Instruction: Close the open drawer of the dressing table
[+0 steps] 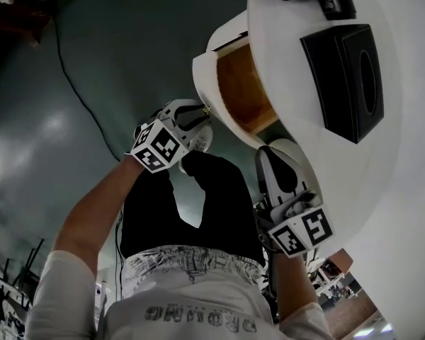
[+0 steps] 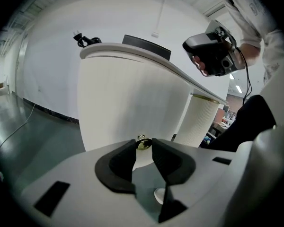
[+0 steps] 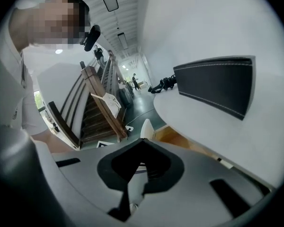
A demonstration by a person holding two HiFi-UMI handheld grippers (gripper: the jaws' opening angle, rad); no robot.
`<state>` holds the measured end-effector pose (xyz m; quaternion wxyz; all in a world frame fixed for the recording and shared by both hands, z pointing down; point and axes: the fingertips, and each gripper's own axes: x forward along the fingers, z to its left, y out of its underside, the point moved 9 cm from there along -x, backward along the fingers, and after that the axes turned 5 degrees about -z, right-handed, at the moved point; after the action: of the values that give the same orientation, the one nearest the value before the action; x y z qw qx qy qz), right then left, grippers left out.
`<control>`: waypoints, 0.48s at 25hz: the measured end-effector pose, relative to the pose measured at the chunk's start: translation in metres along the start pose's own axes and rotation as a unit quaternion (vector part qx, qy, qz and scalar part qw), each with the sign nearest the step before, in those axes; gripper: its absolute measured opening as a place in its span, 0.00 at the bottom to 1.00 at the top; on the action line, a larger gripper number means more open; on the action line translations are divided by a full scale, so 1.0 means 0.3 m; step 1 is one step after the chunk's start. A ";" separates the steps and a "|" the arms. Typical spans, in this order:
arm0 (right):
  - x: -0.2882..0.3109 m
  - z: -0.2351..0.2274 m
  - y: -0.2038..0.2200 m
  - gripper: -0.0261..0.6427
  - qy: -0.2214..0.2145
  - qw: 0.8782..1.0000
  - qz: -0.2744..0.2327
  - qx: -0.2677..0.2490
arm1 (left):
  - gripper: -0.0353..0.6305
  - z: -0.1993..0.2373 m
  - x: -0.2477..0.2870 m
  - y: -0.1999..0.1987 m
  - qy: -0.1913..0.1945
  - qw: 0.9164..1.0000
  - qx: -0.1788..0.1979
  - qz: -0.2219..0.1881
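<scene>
The drawer point(image 1: 239, 83) of the dressing table point(image 1: 297, 129) stands pulled out from under the curved white top, its wooden inside open to the head view. Judging by that gap, the closing has not yet got anywhere.

The left gripper point(image 2: 143, 148) is at the drawer's white ribbed front, jaws drawn in narrow and pinching the small brass knob point(image 2: 143, 142) between their tips. That grip makes sense for the job. The knob is the only handle on a smooth, rounded front, and holding it lets the person steer the drawer straight along its runners instead of shoving a curved face that could skew. The gripper is held level with the knob and pointed at the front, so a push would run along the line of travel.

The right gripper point(image 3: 141, 144) has its jaws closed together on nothing (only floor and a wooden staircase show beyond them). It hangs just beside the table's edge, to the right of the drawer and clear of its path, probably parked there so it does not get in the way.

A black tissue box point(image 1: 343, 80) sits on the tabletop, well apart from the drawer and in no danger from the push.
</scene>
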<state>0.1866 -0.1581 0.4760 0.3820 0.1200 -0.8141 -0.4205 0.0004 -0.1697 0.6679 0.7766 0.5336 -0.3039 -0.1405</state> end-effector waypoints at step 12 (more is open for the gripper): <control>-0.054 -0.053 0.053 0.05 0.021 0.999 -0.033 0.011 | 0.23 0.033 0.151 -0.056 0.000 0.999 0.022 -0.030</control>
<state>0.2111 -0.1493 0.4854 0.3839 0.1596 -0.8062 -0.4210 0.0310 -0.2083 0.6695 0.7602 0.5595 -0.2905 -0.1574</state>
